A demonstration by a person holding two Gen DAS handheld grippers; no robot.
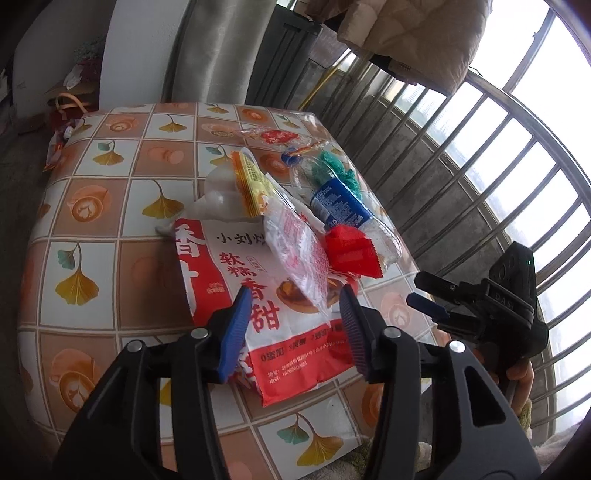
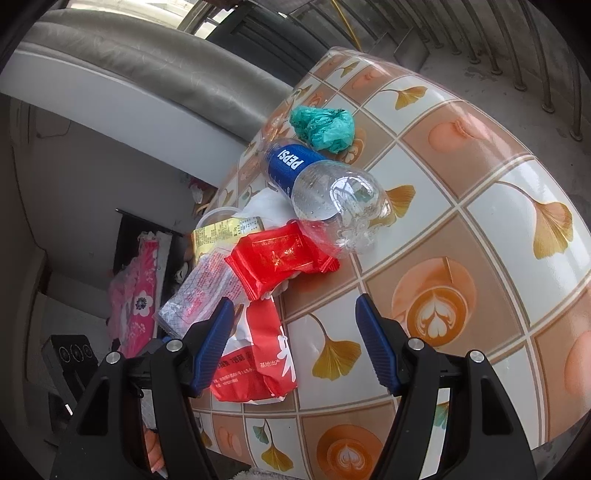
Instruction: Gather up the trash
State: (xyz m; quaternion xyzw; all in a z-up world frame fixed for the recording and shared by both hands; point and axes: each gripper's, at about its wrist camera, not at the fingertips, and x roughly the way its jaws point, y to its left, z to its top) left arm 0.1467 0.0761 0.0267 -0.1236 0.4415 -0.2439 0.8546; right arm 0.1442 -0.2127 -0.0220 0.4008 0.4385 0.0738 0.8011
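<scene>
- The surface point(image 1: 110, 192) wears a glossy cover printed with ginkgo leaves and latte cups in orange and cream squares, and the trash lies heaped on it toward its far right side in the left wrist view.
- Lowest in the heap is a large red-and-white paper food bag point(image 1: 258, 295) with Chinese lettering, lying flat, its bottom end toward the left tongs.
- Across the bag rests a clear plastic wrapper with red print point(image 1: 295, 251), and just beside that a small red foil packet point(image 1: 351, 251).
- A crushed Pepsi bottle point(image 2: 325, 188), clear with a blue label and blue cap, lies on its side; its base touches the red foil packet.
- A crumpled teal plastic bag point(image 2: 325, 127) sits just beyond the bottle's label end.
- A yellow wrapper point(image 1: 251, 184) leans on crumpled white tissue point(image 1: 221, 199) at the back of the bag, and another clear wrapper with a red label point(image 1: 273, 136) lies further off.
- The left tongs point(image 1: 293, 328) hover released over the near end of the paper food bag; their blue pads stand apart on either side of it and grasp nothing.
- The right tongs point(image 2: 295, 343) are also released and empty, poised over the bare cover beside the bag's red corner; a hand point(image 1: 519, 380) is seen under them in the left wrist view.
- A metal railing point(image 1: 480, 166) runs behind the surface, with a quilt point(image 1: 406, 33) hung above it.
</scene>
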